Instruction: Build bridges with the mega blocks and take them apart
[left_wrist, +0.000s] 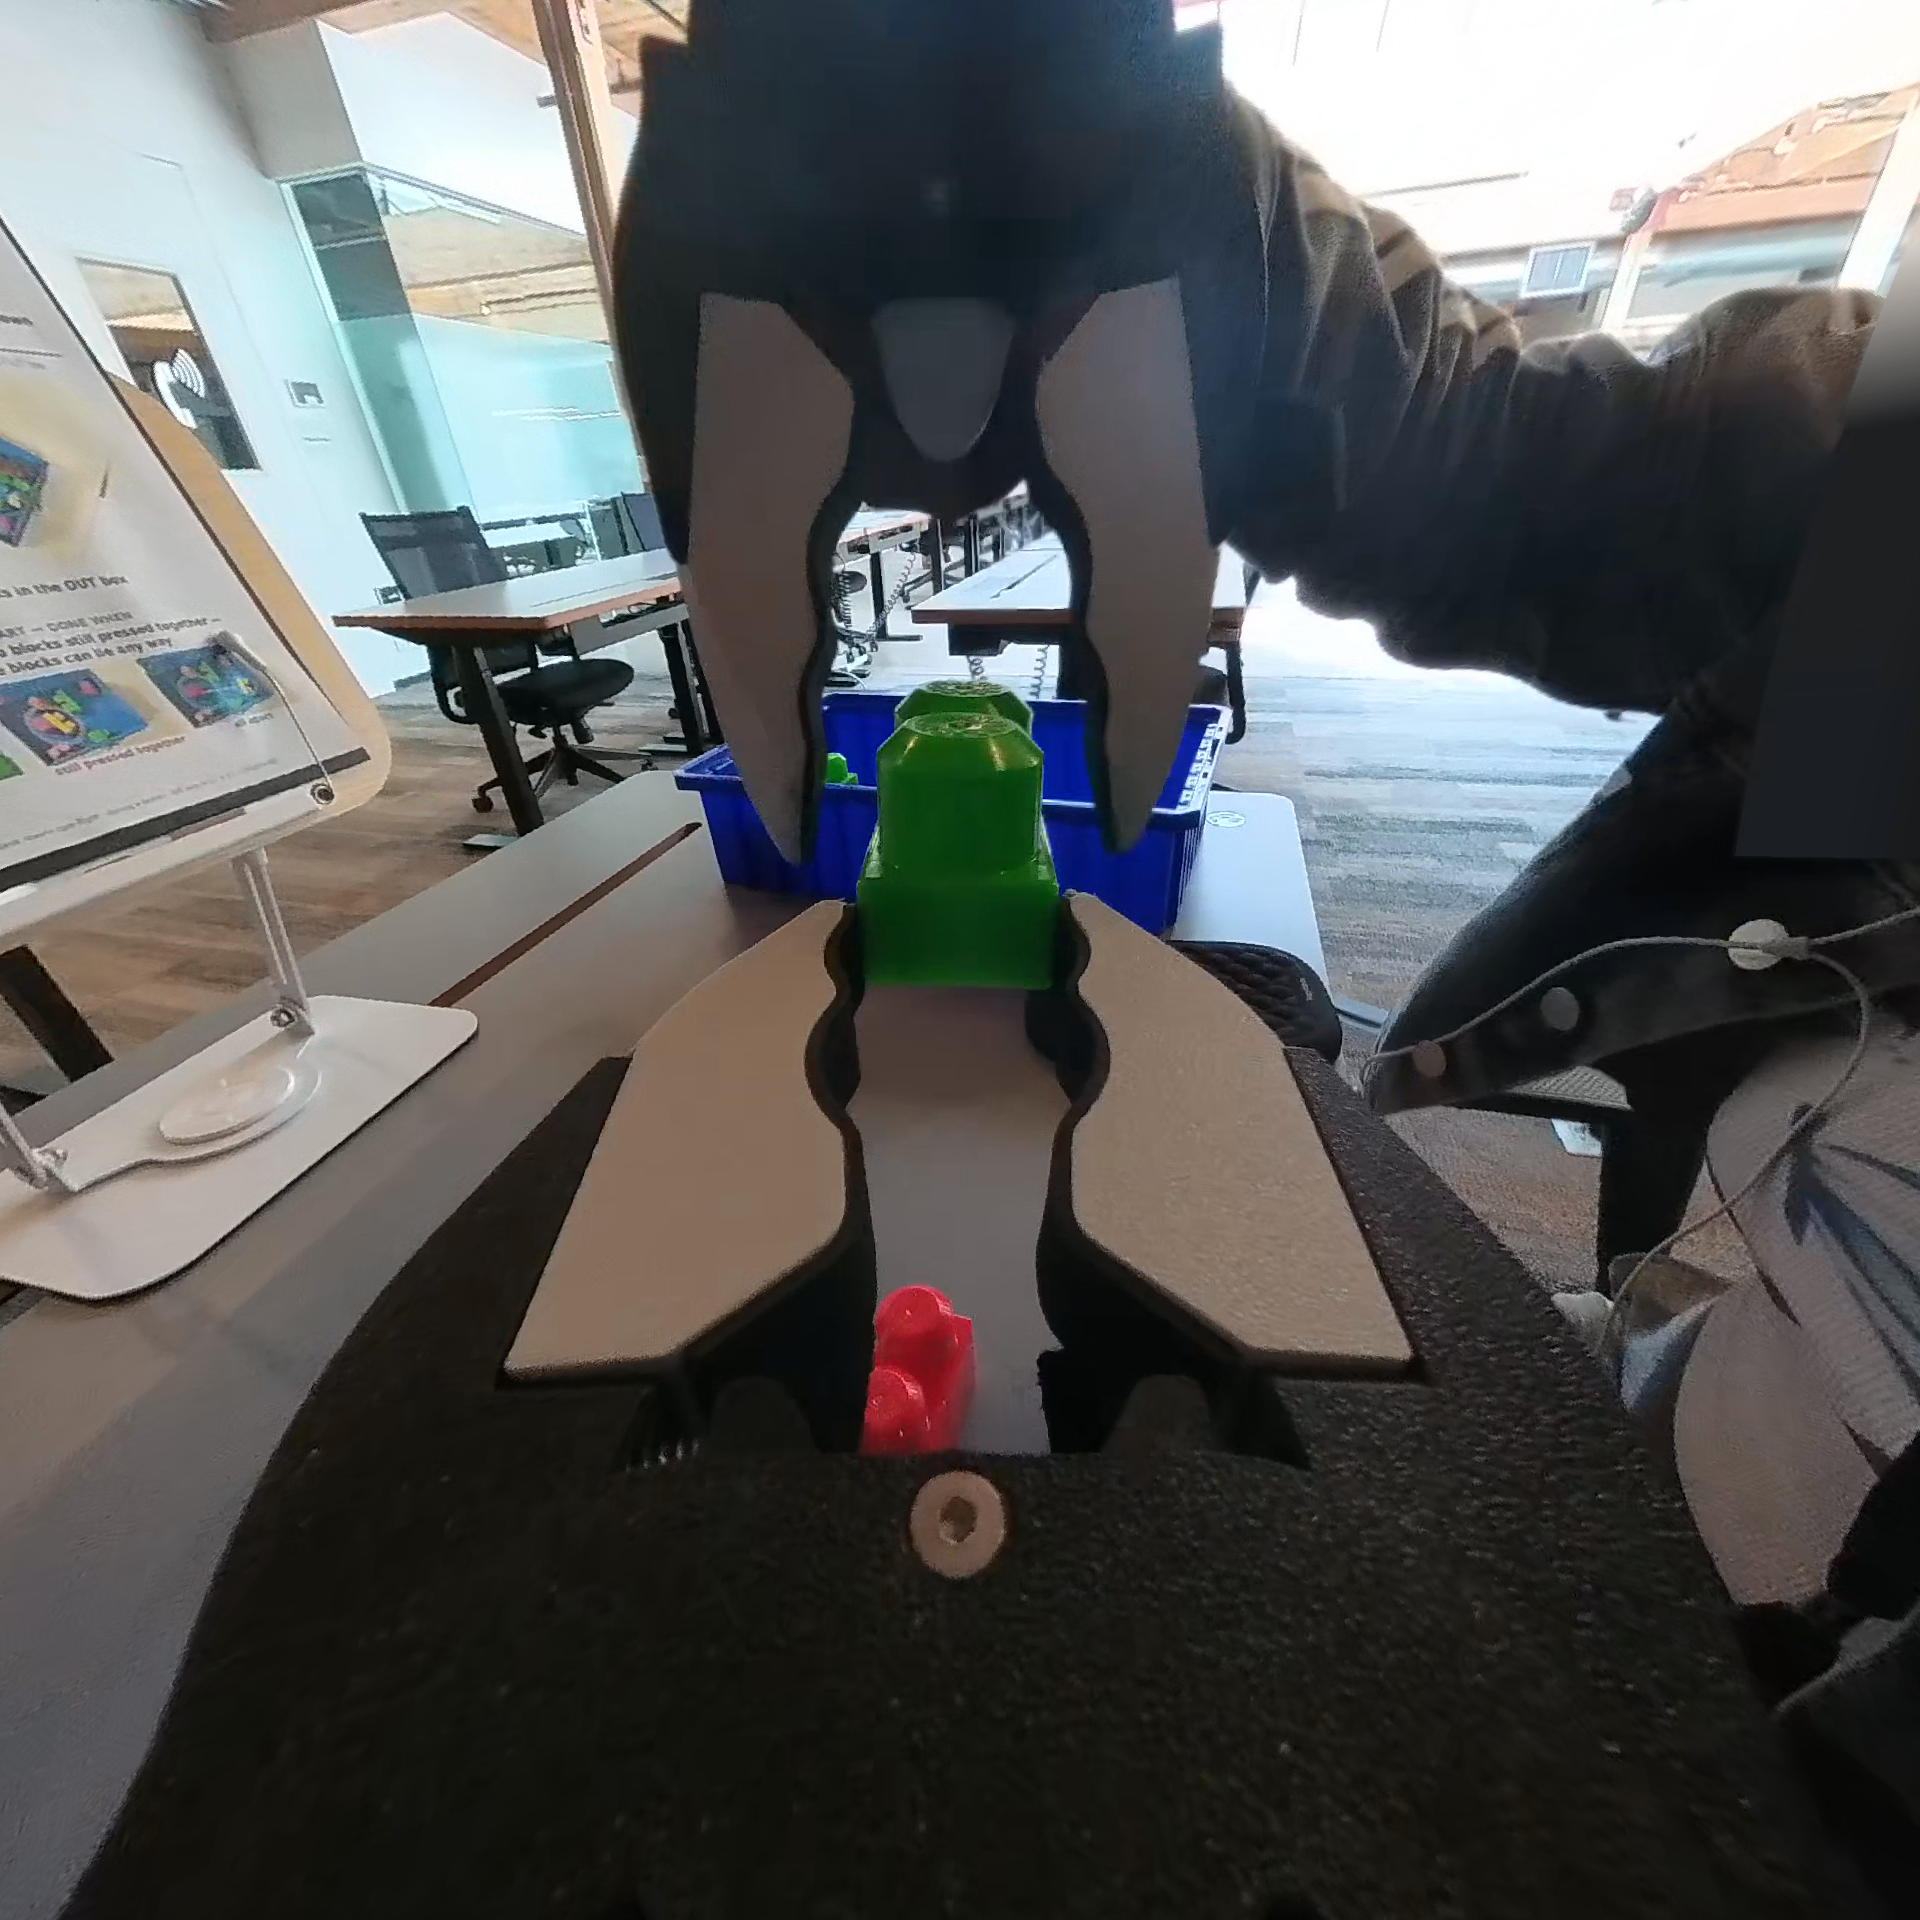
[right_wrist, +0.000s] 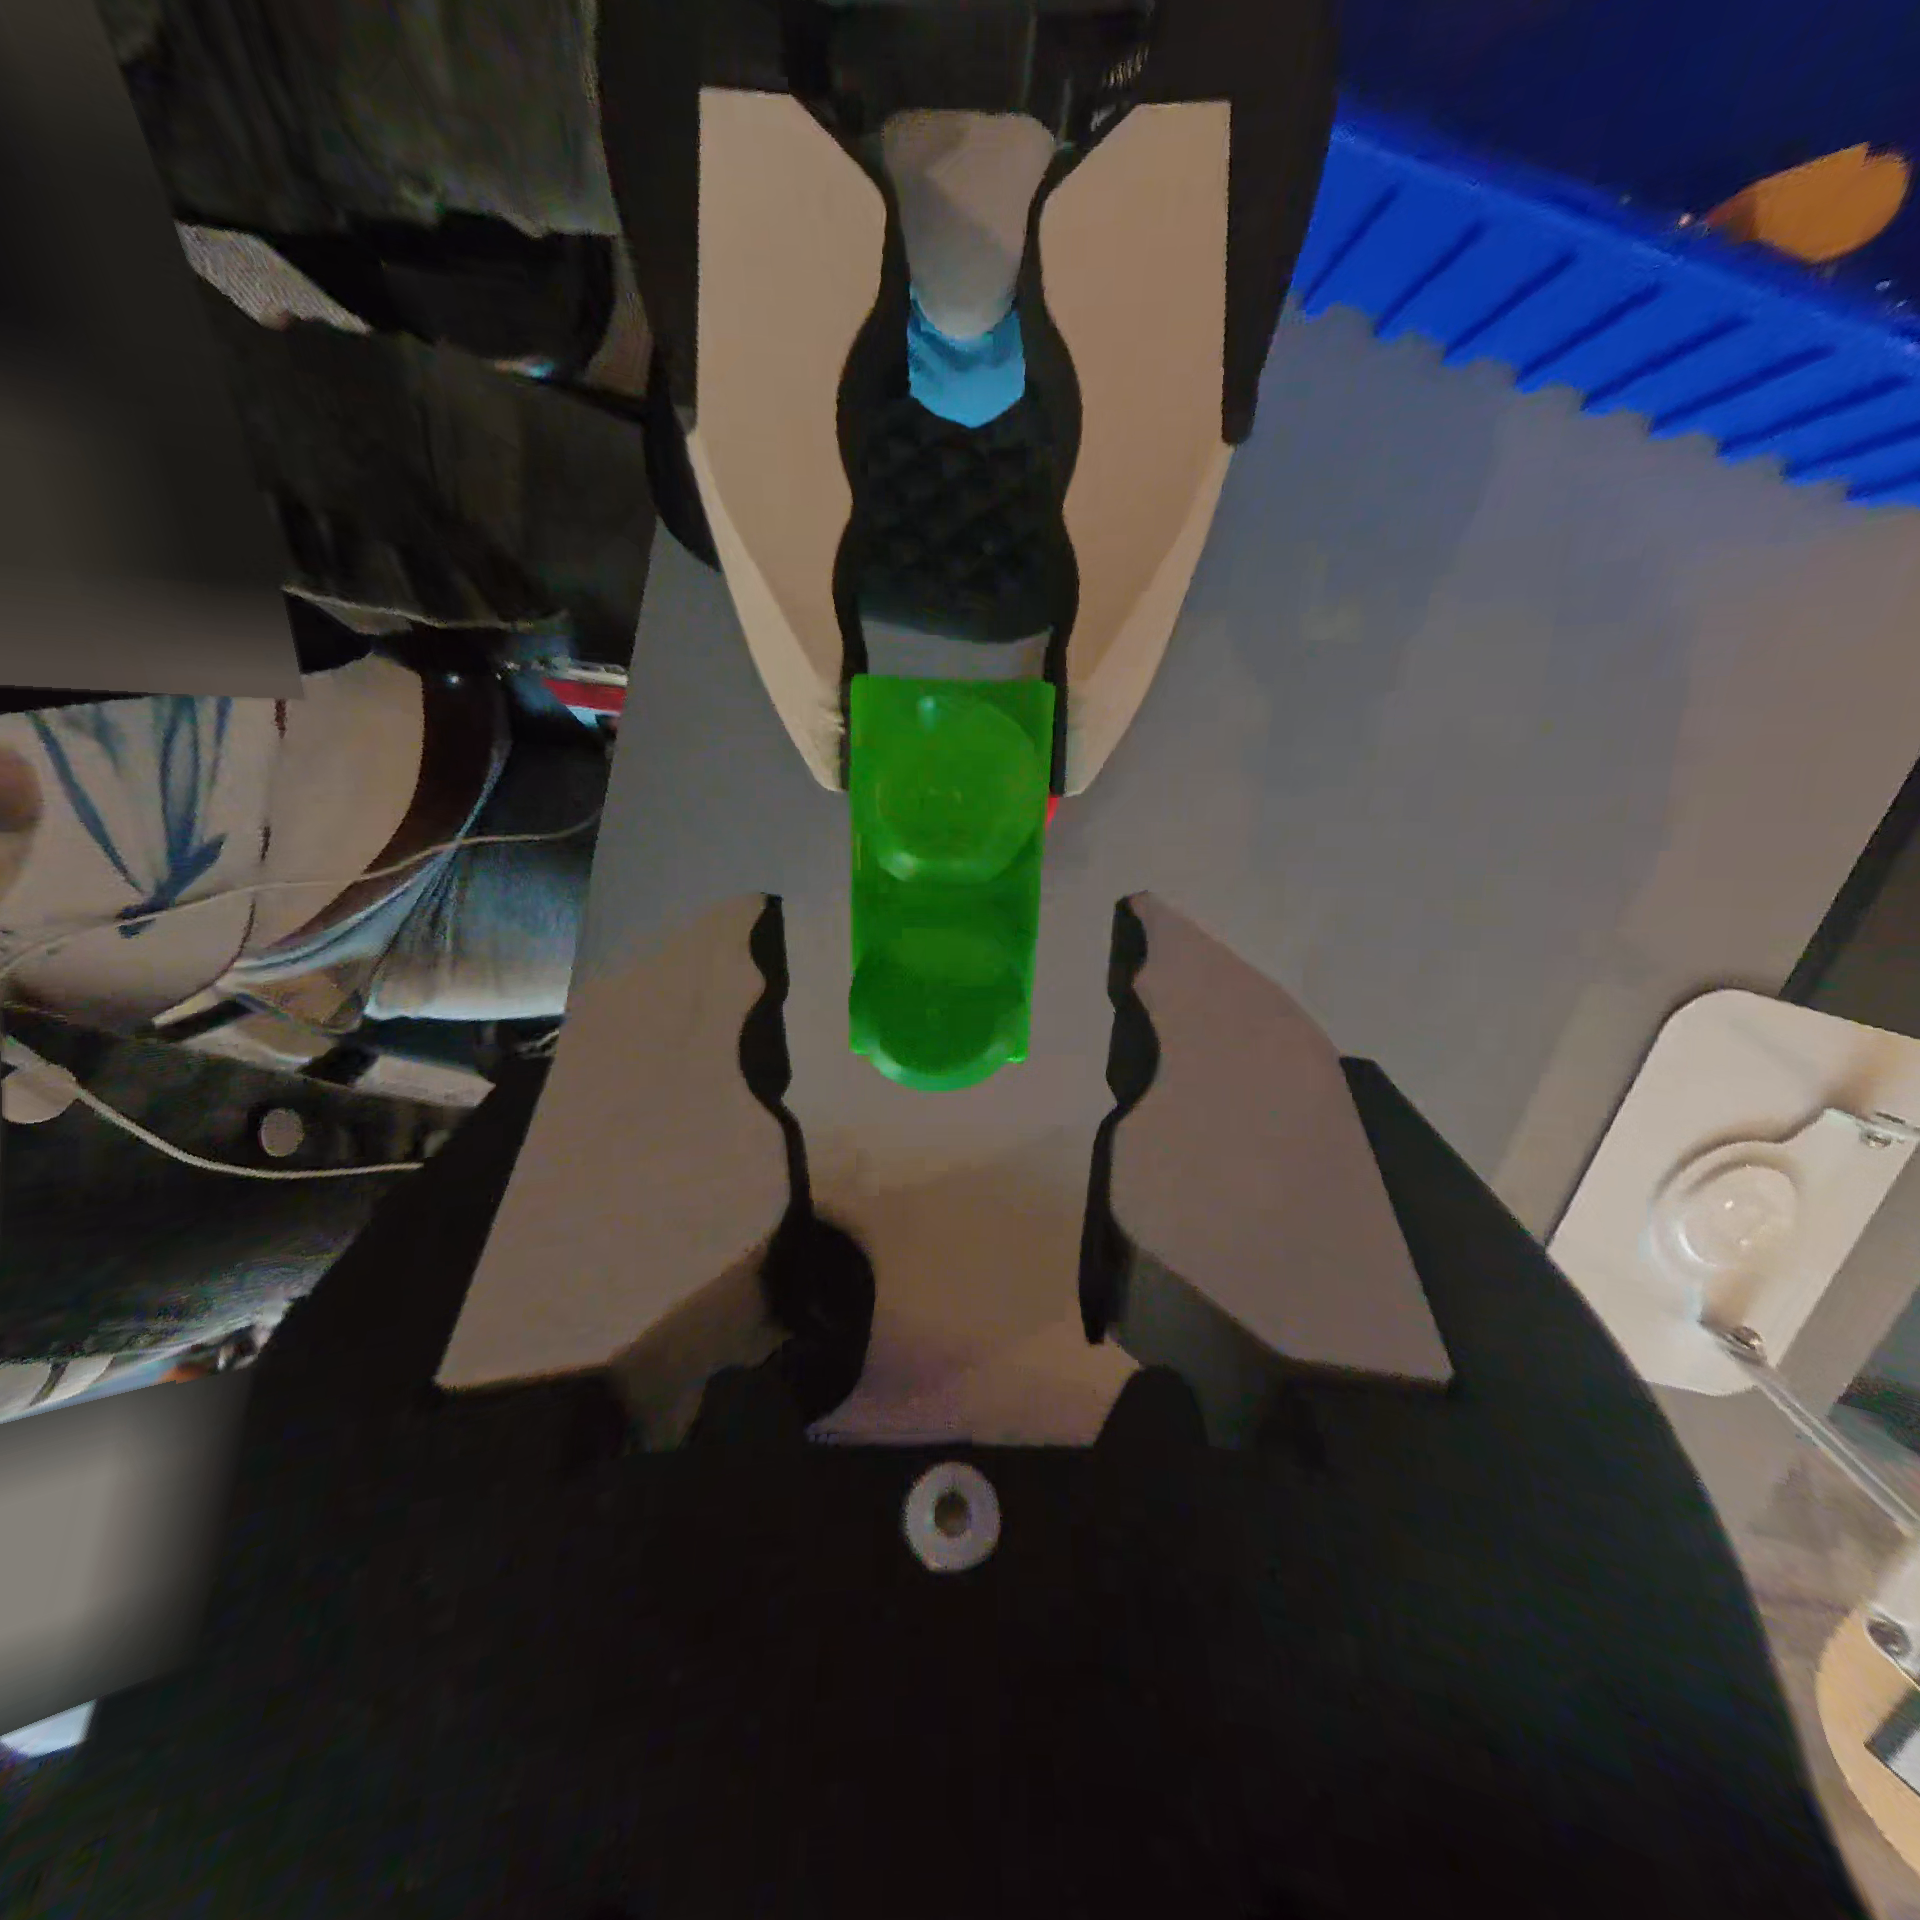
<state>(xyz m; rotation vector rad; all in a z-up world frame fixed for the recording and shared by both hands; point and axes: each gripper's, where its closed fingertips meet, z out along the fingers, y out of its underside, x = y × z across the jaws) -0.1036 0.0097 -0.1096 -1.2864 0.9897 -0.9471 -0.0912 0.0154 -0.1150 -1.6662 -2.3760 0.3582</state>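
My left gripper (left_wrist: 956, 914) clamps the near end of a green two-stud block (left_wrist: 956, 862) at frame centre, my right gripper (right_wrist: 945, 914) hangs spread above it, a red block (left_wrist: 920, 1371) lies on the surface below, so no bridge shows.

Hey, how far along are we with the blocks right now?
Done: hard to say; no bridge shows, and at least one green piece lies in the blue bin. In hand: the left claw grips one end of a green block, with the right claw open around its far end. Left: the red block lies loose on the table.
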